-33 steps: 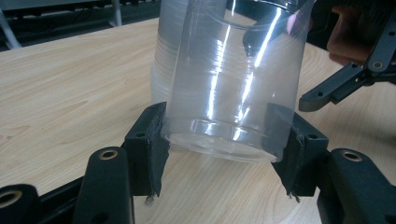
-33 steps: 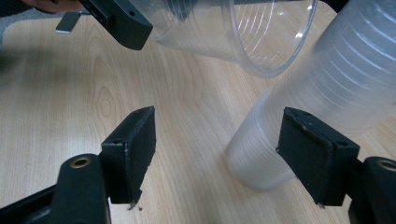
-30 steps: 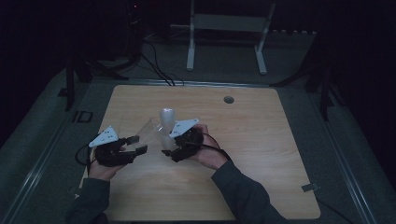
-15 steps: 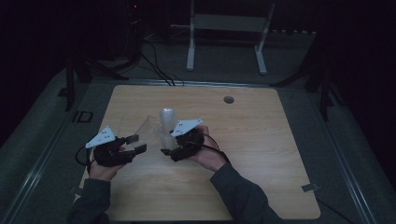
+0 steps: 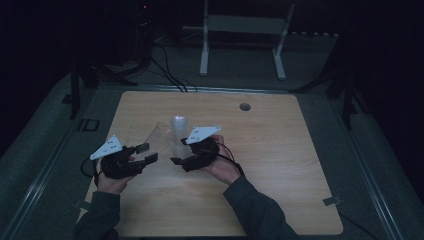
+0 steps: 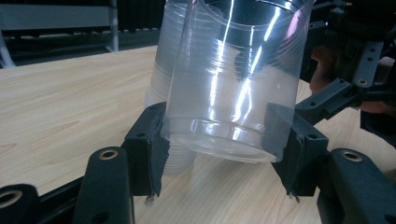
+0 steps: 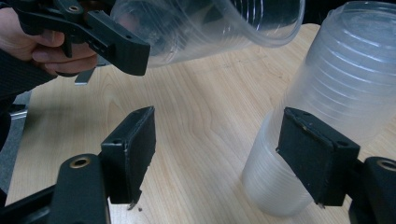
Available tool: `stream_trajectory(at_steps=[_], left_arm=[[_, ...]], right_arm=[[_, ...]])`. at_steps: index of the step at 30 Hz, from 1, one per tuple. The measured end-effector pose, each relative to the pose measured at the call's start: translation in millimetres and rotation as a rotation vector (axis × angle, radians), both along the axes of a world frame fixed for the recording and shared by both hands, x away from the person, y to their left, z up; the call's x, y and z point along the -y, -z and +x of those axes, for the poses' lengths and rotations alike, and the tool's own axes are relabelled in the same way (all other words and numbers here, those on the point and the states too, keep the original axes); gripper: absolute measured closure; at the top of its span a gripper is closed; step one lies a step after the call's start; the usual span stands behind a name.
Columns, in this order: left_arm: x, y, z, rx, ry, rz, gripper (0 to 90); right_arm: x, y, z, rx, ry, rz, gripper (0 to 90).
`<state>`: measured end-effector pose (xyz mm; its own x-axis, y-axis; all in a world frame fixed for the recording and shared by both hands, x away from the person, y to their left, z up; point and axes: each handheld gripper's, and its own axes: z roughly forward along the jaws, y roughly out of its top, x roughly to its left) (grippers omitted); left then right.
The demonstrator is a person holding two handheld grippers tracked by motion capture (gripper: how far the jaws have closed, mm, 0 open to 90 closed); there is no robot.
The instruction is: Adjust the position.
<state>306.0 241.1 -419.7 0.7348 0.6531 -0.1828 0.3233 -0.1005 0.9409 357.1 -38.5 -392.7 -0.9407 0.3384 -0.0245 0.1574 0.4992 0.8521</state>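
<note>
Already the left gripper's [image 6: 219,154] fingers [image 6: 148,140] pinch one clear plastic cup [image 6: 233,84] free of the cloudy upturned cup stack [image 7: 327,116], which stands beside the right gripper's [image 7: 229,154] spread fingers [image 7: 133,144], awaiting placement.

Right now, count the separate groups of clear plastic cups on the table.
2: one single cup gripped at its base by the left gripper, and a nested stack beside the right gripper. How many cups the stack holds is unclear.

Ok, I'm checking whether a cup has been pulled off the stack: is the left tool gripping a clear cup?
Yes: in the left gripper view, the left tool has both pads pressed against the base of the cup.
</note>
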Motion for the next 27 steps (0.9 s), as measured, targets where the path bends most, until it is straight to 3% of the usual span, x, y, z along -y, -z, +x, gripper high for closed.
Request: stream_trajectory(at_steps=[18,27], left_arm=[[5.0,-2.8,-3.0,0.034,0.017,-0.03,42.4],[7.6,-2.9,-3.3,0.041,0.025,-0.036,42.4]], right_arm=[[-6.3,-2.6,0.1,-0.058,-0.018,0.111,25.2],[-6.6,-4.7,4.0,-0.137,-0.037,0.231,22.9]])
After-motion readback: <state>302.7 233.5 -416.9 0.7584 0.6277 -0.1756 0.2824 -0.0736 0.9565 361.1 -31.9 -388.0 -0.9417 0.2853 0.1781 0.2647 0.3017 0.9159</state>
